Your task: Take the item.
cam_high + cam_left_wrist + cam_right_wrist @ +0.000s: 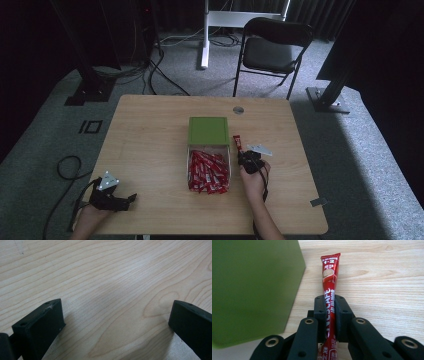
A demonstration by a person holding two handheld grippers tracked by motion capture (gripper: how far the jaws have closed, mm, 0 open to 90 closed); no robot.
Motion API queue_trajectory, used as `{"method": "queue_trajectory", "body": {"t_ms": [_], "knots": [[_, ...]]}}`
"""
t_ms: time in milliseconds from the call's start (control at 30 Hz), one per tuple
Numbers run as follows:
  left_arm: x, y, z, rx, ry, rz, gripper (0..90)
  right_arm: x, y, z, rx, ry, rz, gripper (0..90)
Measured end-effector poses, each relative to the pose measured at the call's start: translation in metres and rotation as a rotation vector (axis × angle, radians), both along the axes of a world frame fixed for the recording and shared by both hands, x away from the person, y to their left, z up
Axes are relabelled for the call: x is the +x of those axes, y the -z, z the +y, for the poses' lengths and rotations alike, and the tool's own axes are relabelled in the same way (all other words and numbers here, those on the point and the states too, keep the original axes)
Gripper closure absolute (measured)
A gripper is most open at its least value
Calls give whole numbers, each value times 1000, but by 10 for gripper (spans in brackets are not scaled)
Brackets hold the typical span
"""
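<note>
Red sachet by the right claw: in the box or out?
Out. The right claw is shut on the red sachet, which sticks out over bare table beside the green lid, apart from the clear box.

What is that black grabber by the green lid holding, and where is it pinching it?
The right gripper holds a long red instant-coffee stick packet, pinched around its lower-middle part; the top end sticks out past the jaws.
</note>
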State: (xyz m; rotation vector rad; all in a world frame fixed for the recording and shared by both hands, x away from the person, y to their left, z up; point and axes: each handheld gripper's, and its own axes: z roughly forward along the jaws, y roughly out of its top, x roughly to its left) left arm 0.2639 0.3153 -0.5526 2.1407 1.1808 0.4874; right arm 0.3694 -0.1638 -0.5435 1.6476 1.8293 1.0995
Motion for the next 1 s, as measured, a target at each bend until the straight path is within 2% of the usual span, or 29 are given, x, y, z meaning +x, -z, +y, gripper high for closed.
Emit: {"method": "queue_trajectory", "body": {"t_ms": [267,500,667,1000], "knots": [[0,0,0,-1,0,0,8,3,9,3,0,-4,13,812],[0,0,0,0,0,0,8,5,10,6,-6,-17,31,782],[0,0,0,0,0,0,8,6,11,8,4,-44,50,679],[0,0,0,0,1,0,8,2,0,0,30,-71,41,486]]}}
